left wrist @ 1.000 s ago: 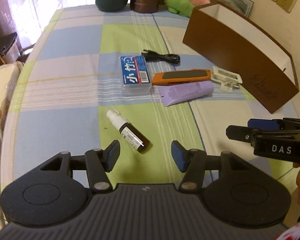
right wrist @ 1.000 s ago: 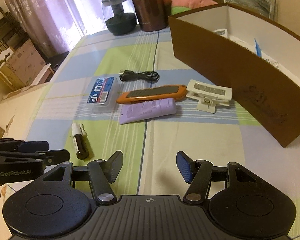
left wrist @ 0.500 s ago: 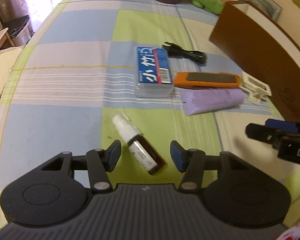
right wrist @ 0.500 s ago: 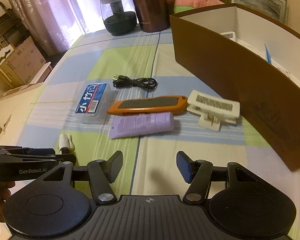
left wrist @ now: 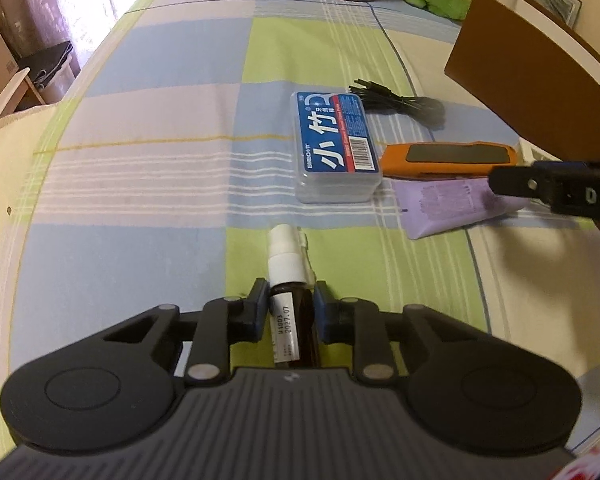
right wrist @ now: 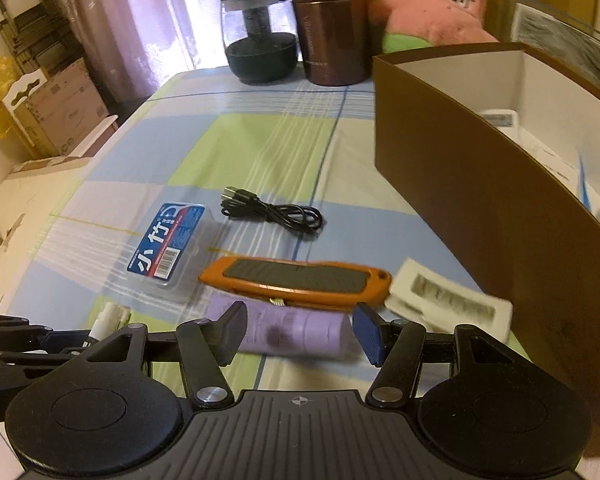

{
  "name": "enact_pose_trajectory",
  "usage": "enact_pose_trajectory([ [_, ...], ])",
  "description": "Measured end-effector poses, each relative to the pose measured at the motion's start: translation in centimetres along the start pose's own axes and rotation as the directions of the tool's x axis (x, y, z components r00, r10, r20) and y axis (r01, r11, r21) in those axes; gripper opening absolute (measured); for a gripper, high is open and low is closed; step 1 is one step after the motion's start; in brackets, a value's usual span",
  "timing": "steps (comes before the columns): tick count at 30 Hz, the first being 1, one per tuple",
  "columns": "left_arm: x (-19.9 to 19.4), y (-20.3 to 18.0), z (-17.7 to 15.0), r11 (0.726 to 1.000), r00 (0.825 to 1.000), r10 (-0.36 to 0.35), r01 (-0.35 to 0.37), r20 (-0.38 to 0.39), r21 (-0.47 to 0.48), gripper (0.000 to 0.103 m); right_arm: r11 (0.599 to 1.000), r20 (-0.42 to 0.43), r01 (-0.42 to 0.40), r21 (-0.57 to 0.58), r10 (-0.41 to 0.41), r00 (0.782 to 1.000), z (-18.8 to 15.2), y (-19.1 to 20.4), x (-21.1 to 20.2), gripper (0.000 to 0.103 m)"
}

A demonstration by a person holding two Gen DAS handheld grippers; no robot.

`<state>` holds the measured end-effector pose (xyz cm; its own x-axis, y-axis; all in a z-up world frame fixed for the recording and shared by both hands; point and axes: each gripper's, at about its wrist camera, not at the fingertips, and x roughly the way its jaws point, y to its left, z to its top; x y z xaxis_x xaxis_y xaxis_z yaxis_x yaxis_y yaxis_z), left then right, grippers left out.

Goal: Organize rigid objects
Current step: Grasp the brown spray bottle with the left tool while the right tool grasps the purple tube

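My left gripper (left wrist: 288,306) is shut on a small brown spray bottle (left wrist: 290,320) with a white cap, low over the checked tablecloth. Ahead lie a clear box with a blue label (left wrist: 334,148), an orange utility knife (left wrist: 448,158), a purple tube (left wrist: 452,208) and a black cable (left wrist: 400,100). My right gripper (right wrist: 300,334) is open and hangs over the purple tube (right wrist: 296,332), its fingers on either side of it. The knife (right wrist: 296,278), the blue-label box (right wrist: 166,246), the cable (right wrist: 276,210) and a white clip (right wrist: 444,300) lie beyond it.
A brown cardboard box (right wrist: 480,184) with white inner walls stands at the right and holds a few items. A dark glass jar (right wrist: 258,36), a brown canister (right wrist: 328,24) and a pink plush toy (right wrist: 440,12) stand at the table's far end.
My left gripper moved forward over the spray bottle and closed on it. My right gripper moved forward and down, from clear of the objects to over the purple tube.
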<state>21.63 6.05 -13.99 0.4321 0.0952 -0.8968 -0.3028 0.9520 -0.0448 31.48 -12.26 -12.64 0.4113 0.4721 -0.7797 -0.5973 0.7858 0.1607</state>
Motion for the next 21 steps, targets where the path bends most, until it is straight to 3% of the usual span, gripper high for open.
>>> enact_pose_trajectory([
  [8,0.1,1.1,0.1,1.000,1.000,0.020,-0.020,-0.005,-0.015,0.021,0.997,-0.021,-0.055,-0.059,0.054,0.998,0.1,-0.3,2.1,0.056],
  [17,0.1,1.9,0.0,0.999,1.000,0.018,-0.018,-0.014,-0.034,0.021,0.968,-0.152,-0.204,-0.143,0.182,0.971,-3.0,2.9,1.4,0.056],
  [21,0.1,1.9,0.0,0.999,1.000,0.017,-0.017,-0.012,-0.030,0.021,0.968,-0.130,-0.185,-0.169,0.164,0.978,-3.6,4.2,1.4,0.056],
])
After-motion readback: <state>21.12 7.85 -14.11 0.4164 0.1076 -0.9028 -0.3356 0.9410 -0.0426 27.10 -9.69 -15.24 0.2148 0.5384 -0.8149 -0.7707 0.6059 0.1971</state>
